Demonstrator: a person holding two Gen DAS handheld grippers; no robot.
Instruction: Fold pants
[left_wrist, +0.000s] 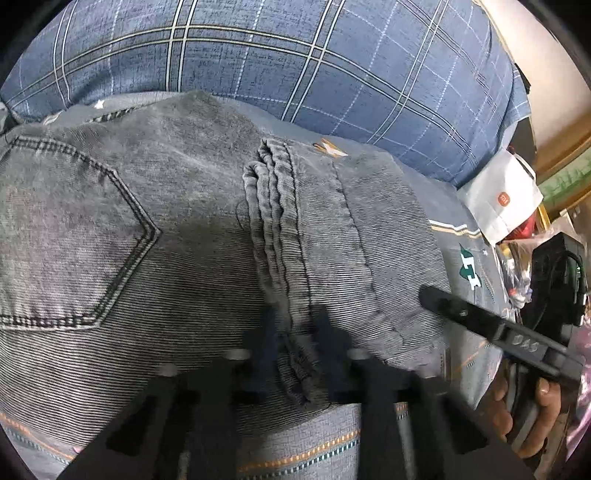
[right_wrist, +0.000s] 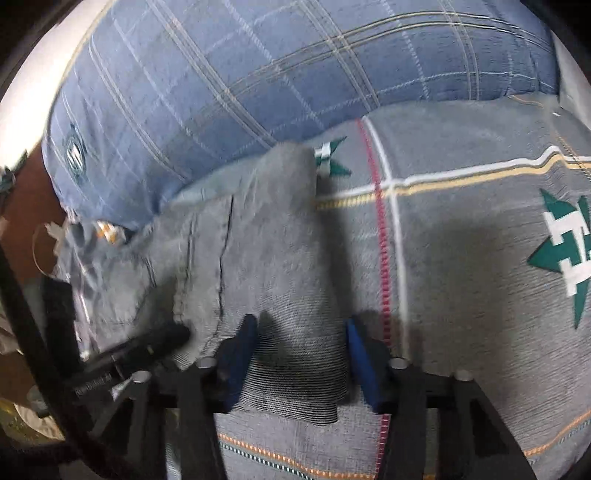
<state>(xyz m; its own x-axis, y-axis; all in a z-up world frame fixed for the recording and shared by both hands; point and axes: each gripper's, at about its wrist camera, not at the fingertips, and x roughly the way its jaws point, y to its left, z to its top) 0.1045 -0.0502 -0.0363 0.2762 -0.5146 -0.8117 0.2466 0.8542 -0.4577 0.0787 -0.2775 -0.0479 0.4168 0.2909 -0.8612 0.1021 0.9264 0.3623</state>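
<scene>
Left wrist view
Pants (left_wrist: 184, 229): grey washed denim, lying folded on the bed sheet (left_wrist: 314, 450); a back pocket with dark double stitching shows at the left, and the leg hems lie stacked across the middle.
Left gripper (left_wrist: 291, 332): fingers parted, one on each side of the thick hem seam; whether they pinch it cannot be told.
Right gripper (left_wrist: 491, 325): black finger resting at the pants' right edge; raised letters on it, too blurred to read.
Pillow (left_wrist: 295, 62): blue plaid, beyond the pants.
White bag (left_wrist: 498, 199): orange square logo, off the bed's right side.

Right wrist view
Pants (right_wrist: 280, 280): blurred, lying near the pillow (right_wrist: 258, 74).
Right gripper (right_wrist: 299, 350): blue-padded fingers spread wide astride a pants corner, not closed on it.
Bed sheet (right_wrist: 480, 258): grey, striped, with green-and-white star motifs.
</scene>
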